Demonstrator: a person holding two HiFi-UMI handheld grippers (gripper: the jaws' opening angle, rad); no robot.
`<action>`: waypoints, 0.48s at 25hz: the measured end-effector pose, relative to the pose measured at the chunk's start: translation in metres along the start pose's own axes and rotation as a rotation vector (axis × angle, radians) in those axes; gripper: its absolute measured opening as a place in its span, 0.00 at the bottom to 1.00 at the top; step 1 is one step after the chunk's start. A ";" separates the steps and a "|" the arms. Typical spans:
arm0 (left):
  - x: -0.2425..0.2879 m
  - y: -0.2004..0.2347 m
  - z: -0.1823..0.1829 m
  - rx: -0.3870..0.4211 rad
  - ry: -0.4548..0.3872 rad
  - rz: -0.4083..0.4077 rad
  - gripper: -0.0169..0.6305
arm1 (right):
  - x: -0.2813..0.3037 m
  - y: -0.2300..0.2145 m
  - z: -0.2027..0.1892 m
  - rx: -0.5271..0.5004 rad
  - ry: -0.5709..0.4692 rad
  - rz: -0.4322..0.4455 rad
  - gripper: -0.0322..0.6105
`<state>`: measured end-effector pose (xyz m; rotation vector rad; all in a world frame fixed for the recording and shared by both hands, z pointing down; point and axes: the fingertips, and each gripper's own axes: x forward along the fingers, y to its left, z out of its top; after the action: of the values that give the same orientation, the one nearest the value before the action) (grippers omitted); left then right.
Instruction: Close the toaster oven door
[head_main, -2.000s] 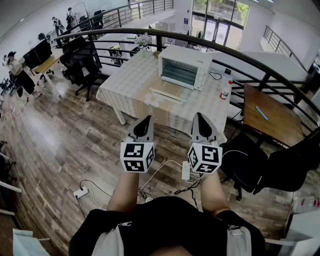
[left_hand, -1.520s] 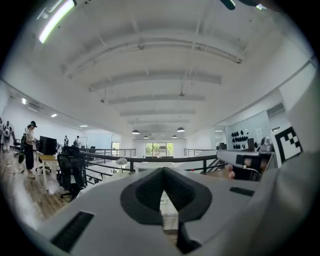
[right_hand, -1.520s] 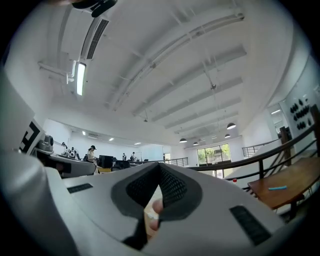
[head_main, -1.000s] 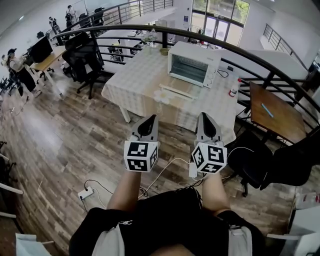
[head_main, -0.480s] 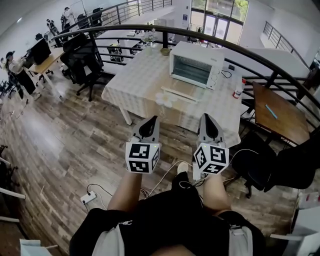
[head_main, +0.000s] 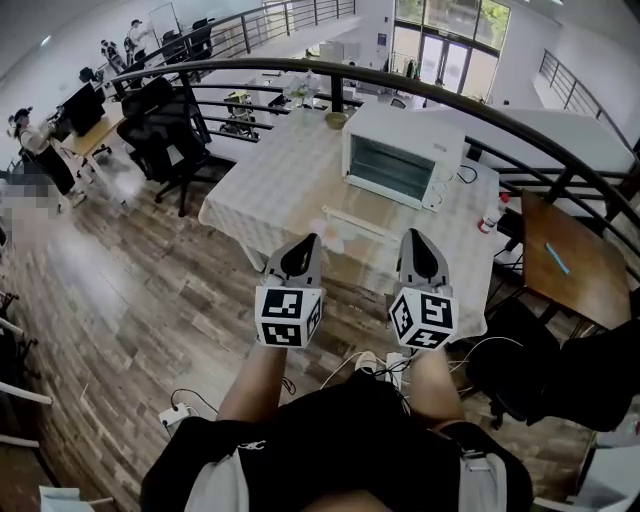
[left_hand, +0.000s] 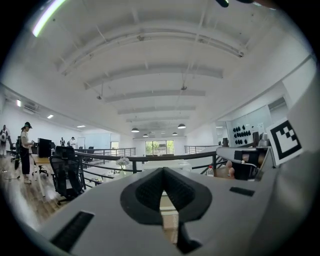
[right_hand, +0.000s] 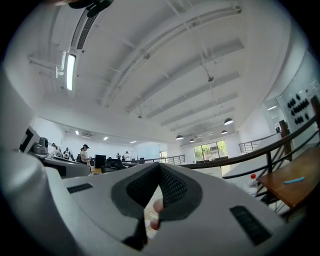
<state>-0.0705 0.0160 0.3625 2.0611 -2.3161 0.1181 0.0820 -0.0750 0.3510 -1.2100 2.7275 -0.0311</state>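
While left gripper (head_main: 305, 241) and right gripper (head_main: 413, 234) hang clenched, empty, one toaster oven (head_main: 402, 152), door (head_main: 352, 222) open, sits on one table (head_main: 270, 170).

Table (head_main: 268, 180) set ahead of left gripper (head_main: 304, 238) and right gripper (head_main: 413, 236), oven (head_main: 400, 150) placed on it beyond right gripper, door (head_main: 352, 223) lowered toward both, bottle (head_main: 489, 216) stood right of oven

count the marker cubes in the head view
2. The left cube rides the rear of the left gripper; the right cube rides the right gripper, beside it. None appear hidden.
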 end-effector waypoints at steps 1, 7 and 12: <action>0.016 0.003 0.003 -0.004 0.002 0.003 0.04 | 0.015 -0.006 0.001 -0.008 0.001 0.005 0.04; 0.112 0.010 0.017 -0.013 0.006 0.015 0.04 | 0.100 -0.053 0.003 -0.026 0.006 0.025 0.04; 0.173 0.016 0.028 -0.004 0.003 0.031 0.04 | 0.157 -0.088 0.001 -0.022 0.019 0.041 0.04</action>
<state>-0.1056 -0.1562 0.3476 2.0218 -2.3455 0.1182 0.0424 -0.2501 0.3360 -1.1655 2.7749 -0.0072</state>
